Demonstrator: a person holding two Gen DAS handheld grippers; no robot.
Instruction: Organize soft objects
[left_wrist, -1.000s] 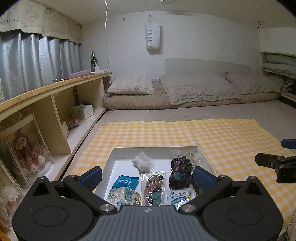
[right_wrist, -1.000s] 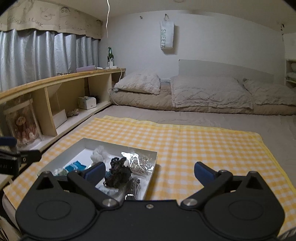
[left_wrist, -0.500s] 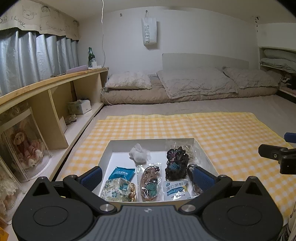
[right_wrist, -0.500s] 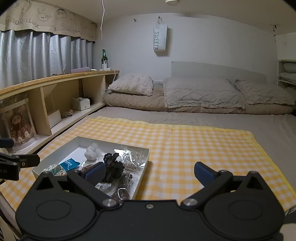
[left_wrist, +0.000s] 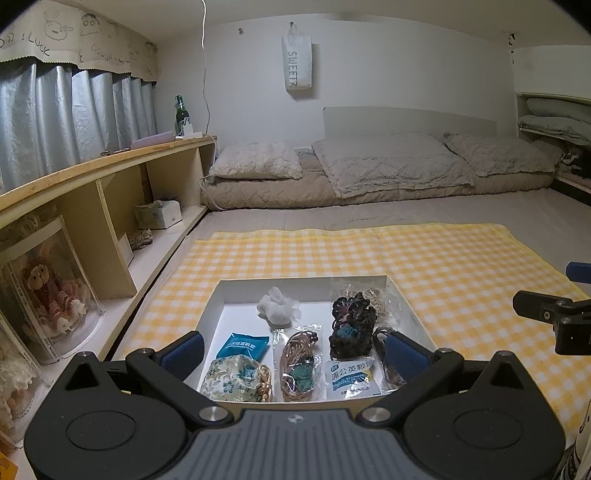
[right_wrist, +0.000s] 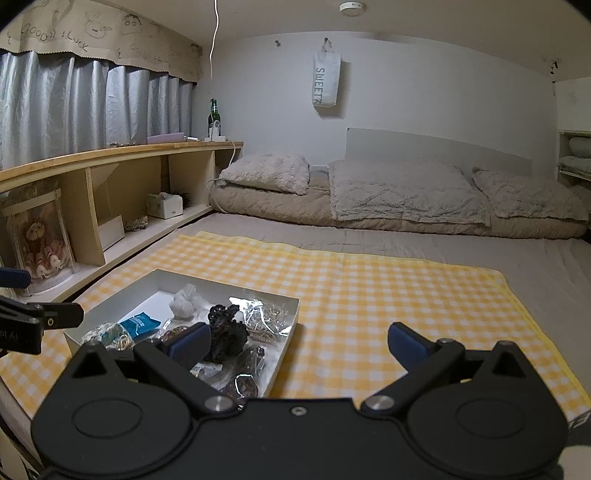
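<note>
"SWEETZ" on hanging white bag

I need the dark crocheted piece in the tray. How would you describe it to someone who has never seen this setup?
Find the yellow checked blanket on the bed, then the shallow white tray sitting on it. In the tray's right half lies a lumpy dark crocheted piece with a teal patch. Unlike its neighbours, it is unwrapped yarn, almost black, not a plastic packet or white tissue.
</note>
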